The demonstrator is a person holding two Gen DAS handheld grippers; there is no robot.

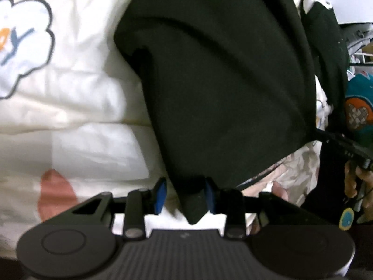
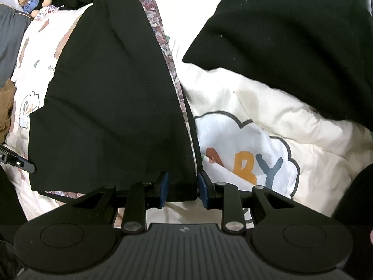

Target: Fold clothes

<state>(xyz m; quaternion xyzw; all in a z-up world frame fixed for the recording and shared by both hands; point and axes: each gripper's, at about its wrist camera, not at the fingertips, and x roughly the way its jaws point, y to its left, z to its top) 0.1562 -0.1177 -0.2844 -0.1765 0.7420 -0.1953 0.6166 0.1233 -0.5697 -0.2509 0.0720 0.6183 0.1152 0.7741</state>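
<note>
A black garment (image 1: 221, 74) with a floral lining edge (image 2: 160, 35) lies over white bedding. In the left wrist view one corner of it hangs down between the blue pads of my left gripper (image 1: 185, 196). The cloth rests against the right pad, and a gap shows at the left pad (image 1: 160, 196), so the jaws stand open. In the right wrist view my right gripper (image 2: 183, 187) is shut on the garment's (image 2: 112, 107) lower hem, which fills the space between its pads. More black cloth (image 2: 291, 46) lies at the upper right.
The white quilt (image 2: 247, 126) has a cloud print with coloured letters. A teddy bear (image 2: 30, 0) and a brown cloth (image 2: 4, 109) lie at the left. A teal printed item (image 1: 359, 107) and a hand on the other gripper's handle (image 1: 354, 179) are at the right.
</note>
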